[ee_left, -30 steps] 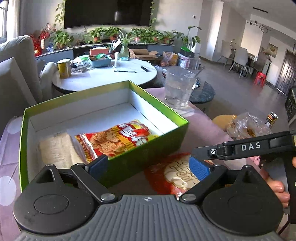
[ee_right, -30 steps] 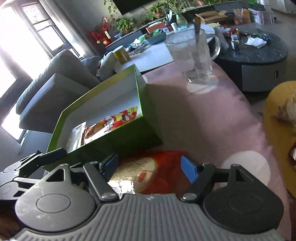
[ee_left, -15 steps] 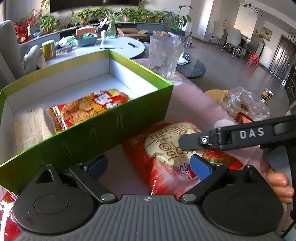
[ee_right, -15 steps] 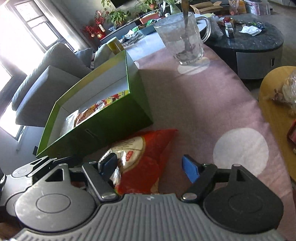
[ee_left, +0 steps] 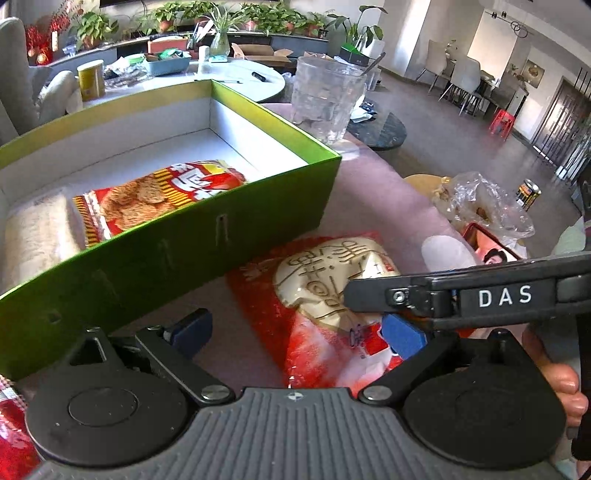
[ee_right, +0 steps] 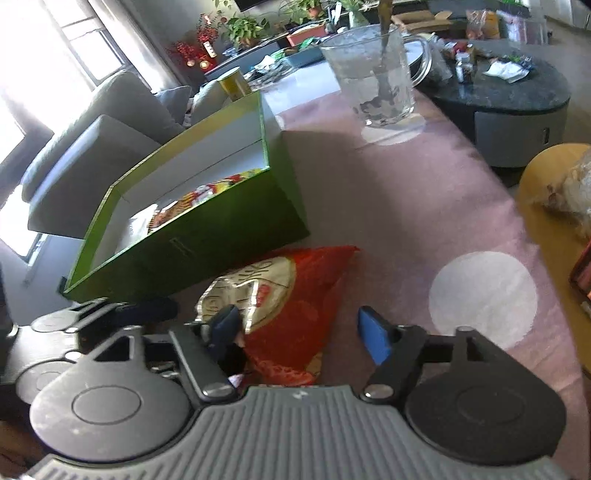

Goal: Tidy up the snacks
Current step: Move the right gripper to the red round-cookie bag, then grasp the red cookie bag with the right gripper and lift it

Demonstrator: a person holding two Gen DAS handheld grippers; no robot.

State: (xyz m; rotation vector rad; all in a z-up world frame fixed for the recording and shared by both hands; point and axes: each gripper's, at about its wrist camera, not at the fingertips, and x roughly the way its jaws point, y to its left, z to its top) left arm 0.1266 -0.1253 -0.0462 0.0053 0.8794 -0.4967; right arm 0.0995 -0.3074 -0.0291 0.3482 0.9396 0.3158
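Snack packet (ee_left: 332, 295), red with a pale round cracker printed on it, lies flat on the pink, white-dotted tablecloth (ee_right: 424, 206) just ahead of both grippers, its far edge close against the near wall of the green box (ee_left: 207, 236). The left gripper (ee_left: 295, 334) hovers over it with jaws spread wide, pads clear of the wrapper. The right gripper (ee_right: 301, 330) has just been closing around the packet's near end; its left pad seems to meet the wrapper, while the right pad stands apart, so no grip shows.

Beyond the box stands a clear glass mug (ee_right: 373, 74), then a white round table and a ledge of potted plants (ee_left: 221, 18).

Only the left view looks into the box: an orange-red biscuit packet (ee_left: 159, 195) beside a pale wrapped pack (ee_left: 33, 232). Only the right view shows the grey sofa (ee_right: 88, 147) and bright window.
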